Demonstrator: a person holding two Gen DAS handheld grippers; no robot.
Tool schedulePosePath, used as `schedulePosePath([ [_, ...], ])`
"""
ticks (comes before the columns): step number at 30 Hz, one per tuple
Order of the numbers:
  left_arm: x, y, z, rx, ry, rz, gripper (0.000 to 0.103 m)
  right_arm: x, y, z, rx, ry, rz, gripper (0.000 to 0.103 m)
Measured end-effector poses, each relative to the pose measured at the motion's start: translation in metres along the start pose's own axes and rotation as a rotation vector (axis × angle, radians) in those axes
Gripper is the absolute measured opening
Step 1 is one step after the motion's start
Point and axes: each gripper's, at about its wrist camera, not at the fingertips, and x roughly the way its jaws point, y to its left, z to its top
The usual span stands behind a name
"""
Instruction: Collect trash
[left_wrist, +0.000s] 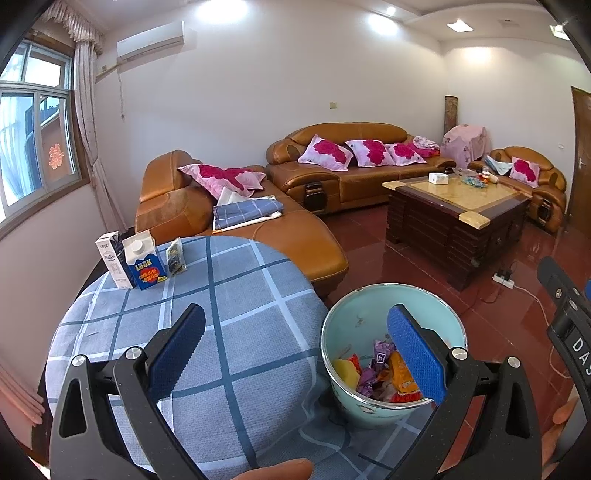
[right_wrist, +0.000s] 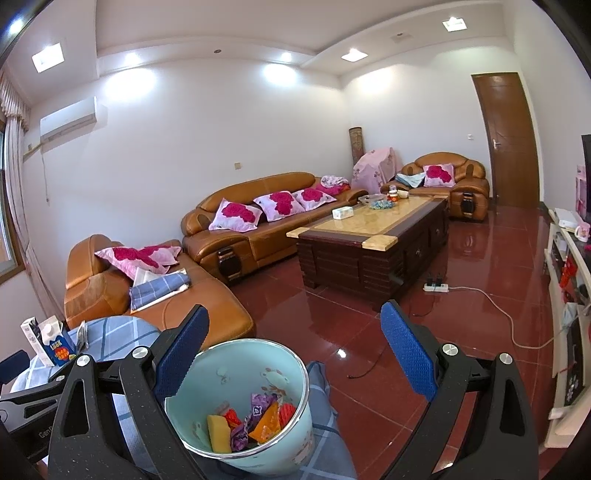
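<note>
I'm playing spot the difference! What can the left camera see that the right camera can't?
Only the left view shows the window and most of the checked tabletop. Only the right view shows the door and the shelf by the right wall. Both show the bin of wrappers, the cartons, the sofa and the coffee table. Both tongs are open, holding nothing.

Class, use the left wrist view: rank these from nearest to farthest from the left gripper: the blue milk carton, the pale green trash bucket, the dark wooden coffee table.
From the left gripper:
1. Pale green trash bucket, just right, at the checked table's edge.
2. Blue milk carton, far-left on the table.
3. Dark wooden coffee table, across the room, right.
</note>
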Motion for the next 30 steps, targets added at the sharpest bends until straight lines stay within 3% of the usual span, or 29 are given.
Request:
schedulePosePath([
  [8, 0.0, -0.002, 0.0, 0.012, -0.013, 0.019, 0.097, 0.0, 0.002, -0.002, -0.004, 0.0, -0.002, 0.092],
  [23, 0.004, 0.001, -0.004, -0.025, 0.027, -0.024, 0.097, 0.001, 0.006, -0.008, -0.008, 0.016, -0.007, 0.092],
  [30, 0.007, 0.004, -0.004, -0.008, 0.04, 0.001, 0.097, 0.003, 0.011, -0.012, -0.014, 0.042, -0.005, 0.092],
])
